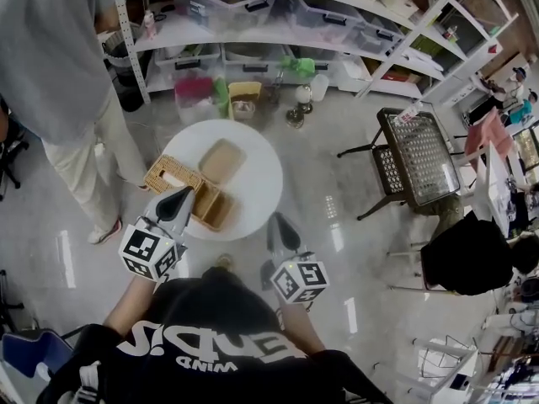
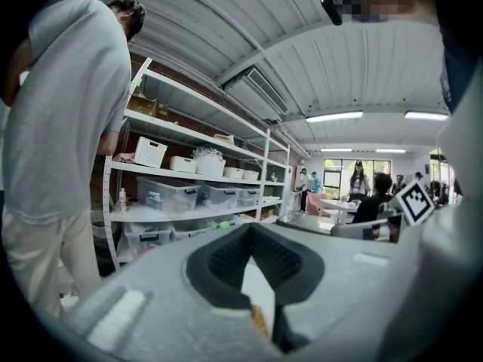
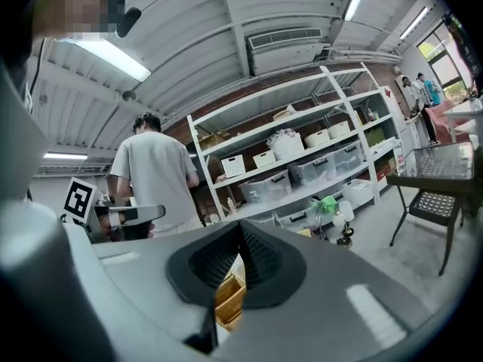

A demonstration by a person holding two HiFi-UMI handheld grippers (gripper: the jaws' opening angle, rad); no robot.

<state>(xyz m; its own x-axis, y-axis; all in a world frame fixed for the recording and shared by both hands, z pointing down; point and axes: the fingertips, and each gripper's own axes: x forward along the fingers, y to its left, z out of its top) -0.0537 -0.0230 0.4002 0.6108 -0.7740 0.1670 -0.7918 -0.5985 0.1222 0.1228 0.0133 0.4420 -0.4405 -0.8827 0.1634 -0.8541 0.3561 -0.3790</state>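
A round white table (image 1: 257, 188) stands in front of me and carries a woven wicker basket (image 1: 173, 176), a tan open box (image 1: 211, 208) and a flat tan lid (image 1: 222, 160). My left gripper (image 1: 183, 195) hangs over the table's near left edge, its tip above the tan box, jaws shut and empty. My right gripper (image 1: 279, 220) is at the table's near right edge, also shut on nothing. In the right gripper view the wicker basket (image 3: 226, 296) shows below the closed right gripper (image 3: 240, 225). The left gripper (image 2: 250, 227) points towards the shelves.
A person in a grey shirt (image 1: 52, 66) stands left of the table. Shelves with plastic bins (image 1: 253, 15) run along the back, with coloured boxes and a lamp (image 1: 296, 106) on the floor. A black mesh chair (image 1: 417, 154) stands to the right, and a seated person (image 1: 470, 255) beyond it.
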